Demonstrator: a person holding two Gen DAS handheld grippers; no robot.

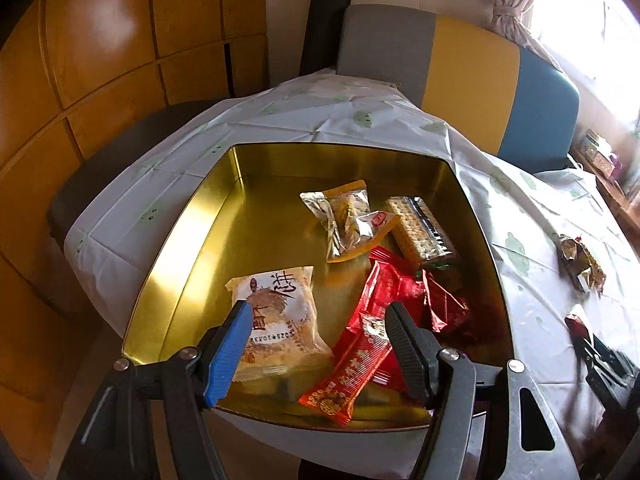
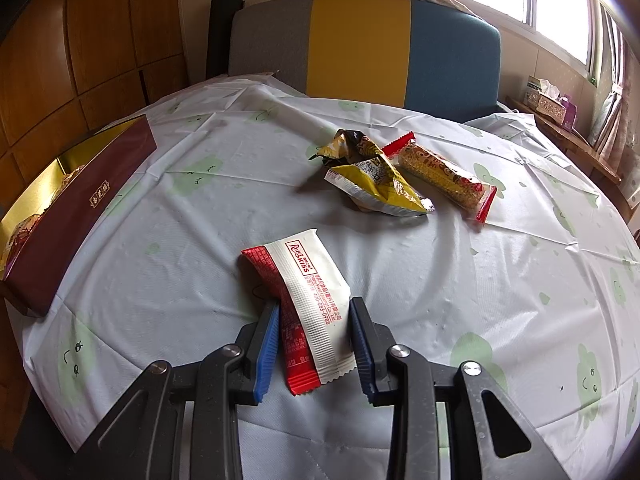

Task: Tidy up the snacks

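A gold tin box with maroon sides holds several wrapped snacks: a beige pastry pack, red packets, a clear-wrapped pack and a cracker bar. My left gripper is open and empty above the box's near side. My right gripper straddles a red-and-white Kiss wafer packet lying on the tablecloth, its jaws open with a small gap each side. Two yellow crumpled packets and a red-ended cereal bar lie farther away.
The round table has a white cloth with green cloud prints. A grey, yellow and blue chair back stands at the far side. Wooden panels are to the left. A shelf with tissue boxes is at right.
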